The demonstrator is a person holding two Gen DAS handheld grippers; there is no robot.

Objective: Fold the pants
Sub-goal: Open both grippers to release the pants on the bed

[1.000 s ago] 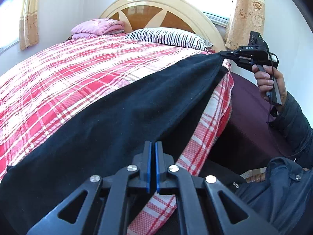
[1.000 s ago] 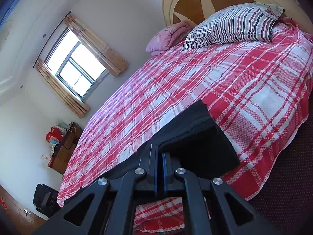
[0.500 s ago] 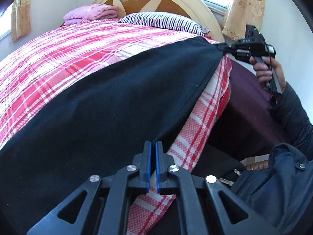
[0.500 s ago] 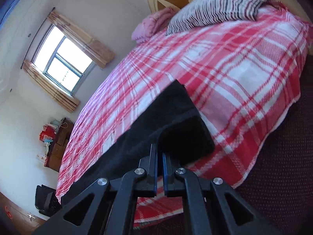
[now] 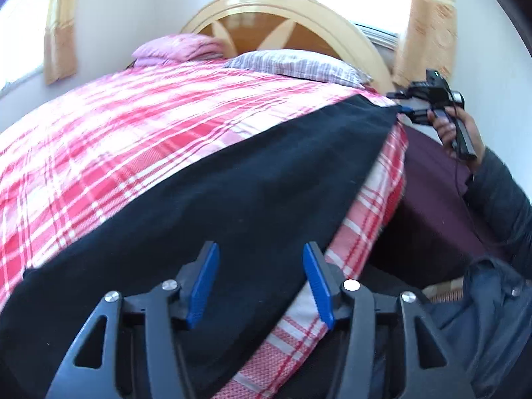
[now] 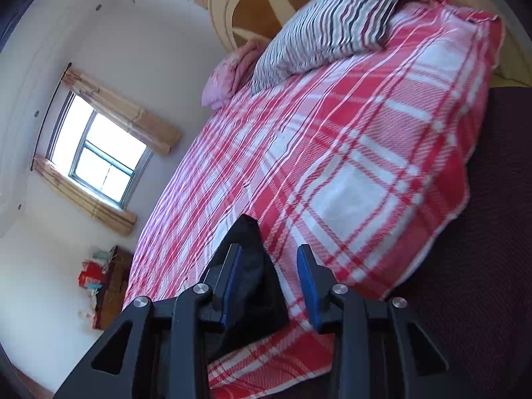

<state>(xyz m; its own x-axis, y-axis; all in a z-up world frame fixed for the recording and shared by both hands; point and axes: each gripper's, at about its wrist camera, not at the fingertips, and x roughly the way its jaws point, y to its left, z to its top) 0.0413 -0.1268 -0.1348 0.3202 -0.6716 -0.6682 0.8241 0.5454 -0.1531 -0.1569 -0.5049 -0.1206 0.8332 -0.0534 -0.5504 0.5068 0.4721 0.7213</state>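
The black pants (image 5: pixel 232 199) lie stretched flat along the near edge of the bed, over the red and white plaid bedspread (image 5: pixel 116 133). My left gripper (image 5: pixel 259 282) is open and empty, just above one end of the pants. My right gripper (image 6: pixel 269 282) is open and empty over the other end of the pants (image 6: pixel 247 266), whose corner shows between and beyond its blue pads. The right gripper (image 5: pixel 404 109) also shows in the left wrist view, at the far corner of the pants.
A striped pillow (image 6: pixel 329 30) and a folded pink blanket (image 5: pixel 179 46) lie by the wooden headboard (image 5: pixel 282 23). The dark maroon bed side (image 6: pixel 482 249) drops off to the right. The person's dark jacket (image 5: pixel 482 316) is close at the right.
Both grippers were shut on the ends of the pants and have opened, letting them go. The pants have dropped from held taut to lying on the bed.
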